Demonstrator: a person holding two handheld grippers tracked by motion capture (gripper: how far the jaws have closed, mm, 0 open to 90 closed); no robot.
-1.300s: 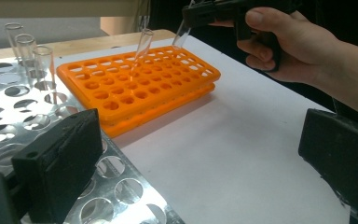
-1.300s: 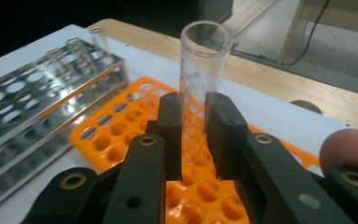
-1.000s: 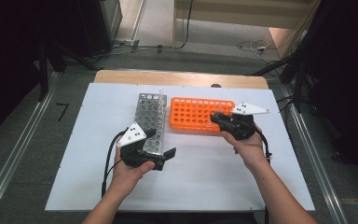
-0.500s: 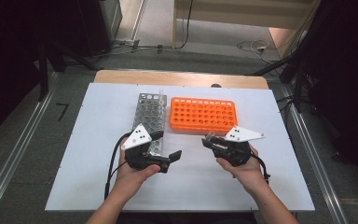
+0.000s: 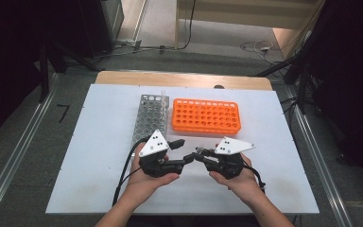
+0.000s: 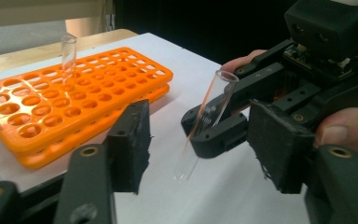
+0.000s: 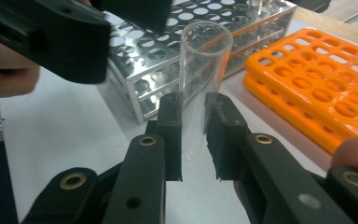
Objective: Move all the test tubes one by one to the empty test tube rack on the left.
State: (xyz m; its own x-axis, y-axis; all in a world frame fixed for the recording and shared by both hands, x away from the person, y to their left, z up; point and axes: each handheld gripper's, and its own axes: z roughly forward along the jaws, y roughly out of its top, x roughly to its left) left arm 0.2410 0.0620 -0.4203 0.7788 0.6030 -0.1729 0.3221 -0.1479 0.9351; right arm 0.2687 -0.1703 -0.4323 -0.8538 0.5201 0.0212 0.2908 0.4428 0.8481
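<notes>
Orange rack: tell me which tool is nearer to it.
Roughly equal; the right tool maybe slightly nearer, below the orange rack's middle, holding a test tube. The left tool sits below its left end.

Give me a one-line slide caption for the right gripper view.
Right claw grips a clear test tube before a steel rack and an orange rack.

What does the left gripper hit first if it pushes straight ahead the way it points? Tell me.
Most likely the clear test tube that the right gripper holds clamped. The tube hangs tilted between the left gripper's open jaws, which have just been closing, and the right gripper's black body is right behind. Depth is hard to judge.
</notes>
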